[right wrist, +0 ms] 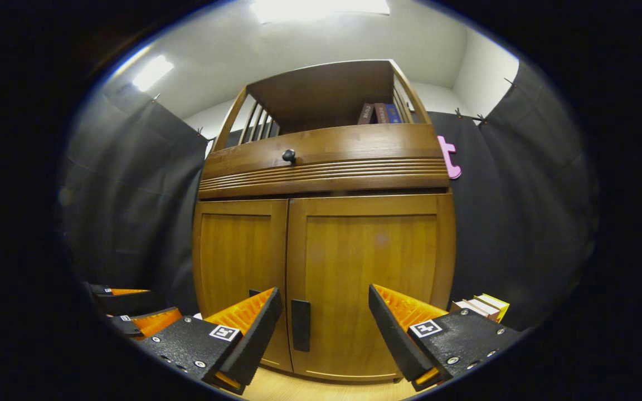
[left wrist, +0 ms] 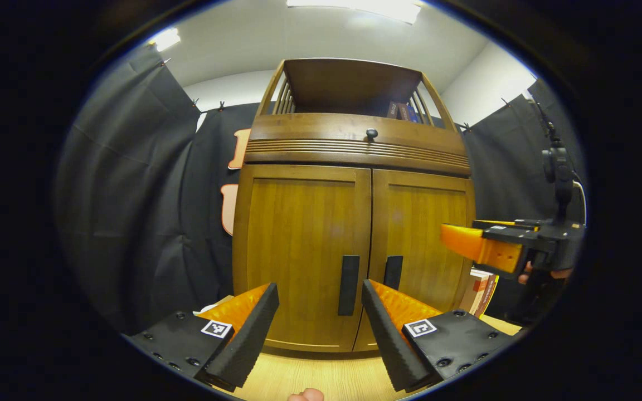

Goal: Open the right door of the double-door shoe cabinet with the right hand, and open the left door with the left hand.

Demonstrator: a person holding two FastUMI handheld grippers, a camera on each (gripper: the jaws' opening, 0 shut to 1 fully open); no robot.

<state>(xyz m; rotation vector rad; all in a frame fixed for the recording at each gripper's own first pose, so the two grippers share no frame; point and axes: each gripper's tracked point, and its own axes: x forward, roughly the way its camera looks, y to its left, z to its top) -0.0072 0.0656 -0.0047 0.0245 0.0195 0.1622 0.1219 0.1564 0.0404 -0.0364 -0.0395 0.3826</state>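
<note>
While both doors (right wrist: 371,278) sit closed, left gripper (left wrist: 321,317) and right gripper (right wrist: 324,328) level (fingers wide), facing handles (left wrist: 349,285)

Wooden double-door shoe cabinet (left wrist: 354,223) standing upright, both doors closed: left door (left wrist: 304,250) and right door (left wrist: 418,245), each with a dark vertical handle beside the centre seam.

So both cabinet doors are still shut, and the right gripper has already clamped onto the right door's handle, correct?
Not quite. The doors are shut, but the right gripper is open and short of the cabinet; the right door's handle shows untouched between its spread fingers in the right gripper view.
</note>
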